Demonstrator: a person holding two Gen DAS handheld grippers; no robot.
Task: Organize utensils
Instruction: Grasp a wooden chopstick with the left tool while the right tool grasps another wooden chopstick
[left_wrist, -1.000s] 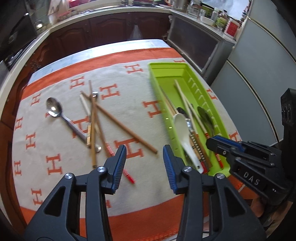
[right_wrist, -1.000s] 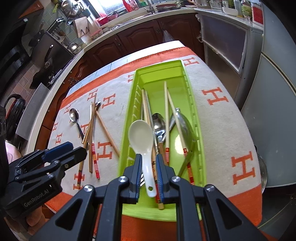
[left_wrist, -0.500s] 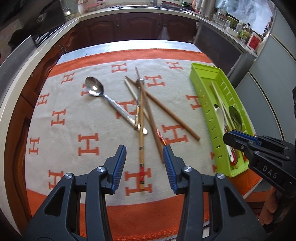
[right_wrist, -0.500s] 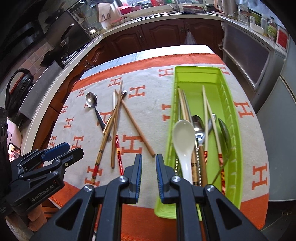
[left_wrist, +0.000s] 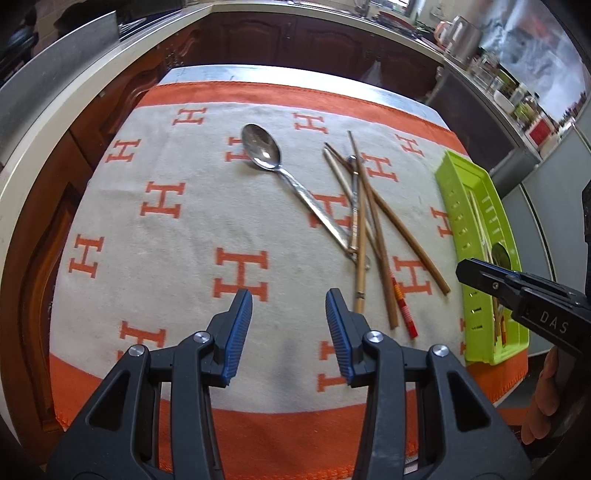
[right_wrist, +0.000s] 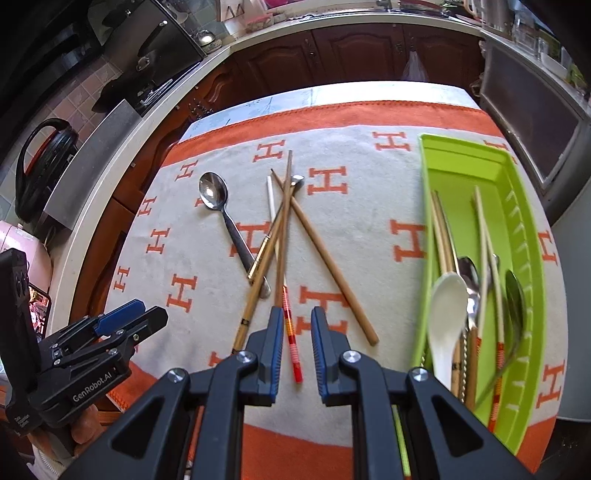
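Observation:
A metal spoon (left_wrist: 263, 149) and several crossed chopsticks (left_wrist: 369, 221) lie loose on the H-patterned cloth (left_wrist: 166, 240). My left gripper (left_wrist: 289, 306) hangs open above bare cloth, just left of the chopsticks' near ends. My right gripper (right_wrist: 297, 321) is open by a narrow gap with nothing gripped. The near end of a red-banded chopstick (right_wrist: 291, 347) lies on the cloth under that gap. On the right, the green tray (right_wrist: 524, 206) holds a white spoon (right_wrist: 447, 306), metal spoons and chopsticks. The loose spoon (right_wrist: 213, 190) and the left gripper (right_wrist: 129, 321) also show in the right wrist view.
The green tray (left_wrist: 454, 206) sits at the table's right edge, and the right gripper (left_wrist: 517, 288) hovers in front of it. Dark cabinets (right_wrist: 369, 48) and a counter ring the table. A black kettle (right_wrist: 44, 155) stands at far left. A hand (left_wrist: 543, 406) holds the right tool.
Both grippers swung left, away from the tray. The right one left the white spoon lying in the tray and now hangs over the loose chopsticks. The left one moved past them.

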